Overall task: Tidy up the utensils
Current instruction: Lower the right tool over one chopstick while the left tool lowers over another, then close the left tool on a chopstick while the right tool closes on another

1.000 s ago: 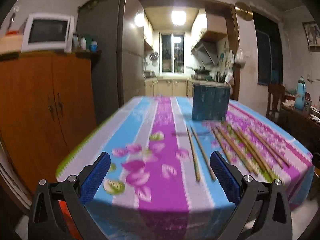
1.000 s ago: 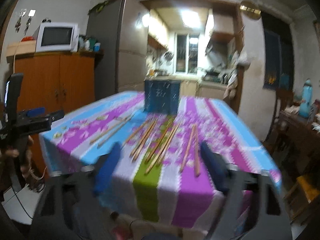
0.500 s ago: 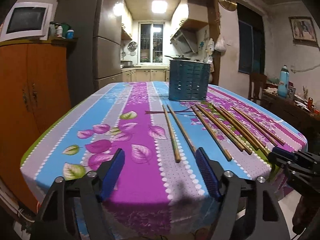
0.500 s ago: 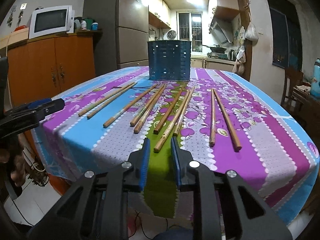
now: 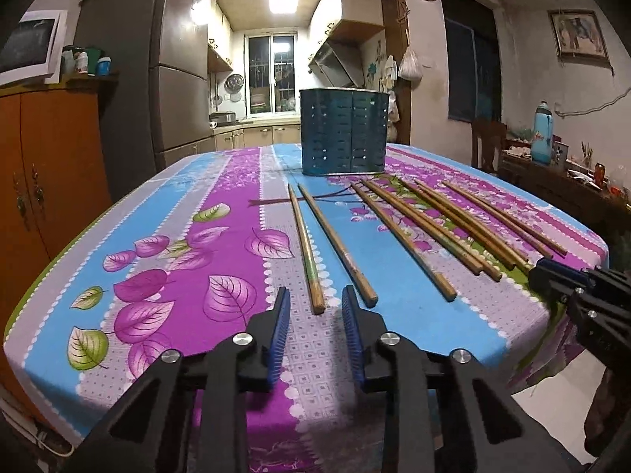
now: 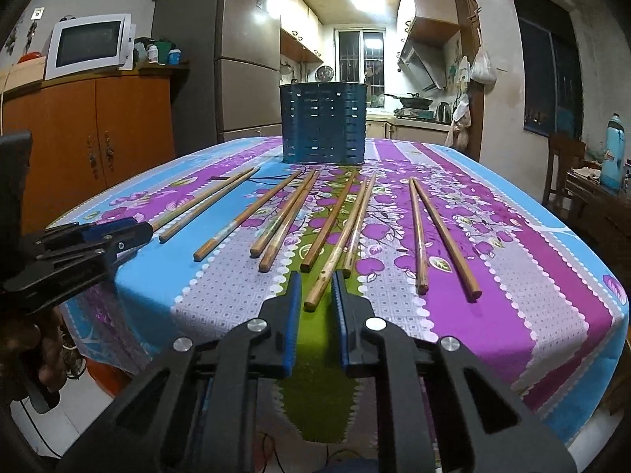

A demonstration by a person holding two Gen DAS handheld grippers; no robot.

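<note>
Several wooden chopsticks lie in a row on the flowered tablecloth, pointing toward a dark blue perforated utensil holder (image 5: 342, 132) at the far end, which also shows in the right wrist view (image 6: 323, 123). My left gripper (image 5: 315, 303) is partly open and empty, its jaws just short of the near end of the leftmost chopstick (image 5: 305, 244). My right gripper (image 6: 316, 282) is narrowly open, with the near tip of a chopstick (image 6: 335, 256) just ahead of the gap, not held.
The table edge (image 5: 165, 358) runs right under both grippers. An orange cabinet (image 6: 90, 138) with a microwave (image 6: 88, 45) stands left, a refrigerator (image 5: 157, 71) behind it. A chair (image 5: 487, 144) and a cluttered side table with a blue bottle (image 5: 542, 134) stand right.
Both grippers have moved down and in toward the table's near edge. The left jaws have narrowed from wide open. The right jaws, wide a second ago, stay narrow.
</note>
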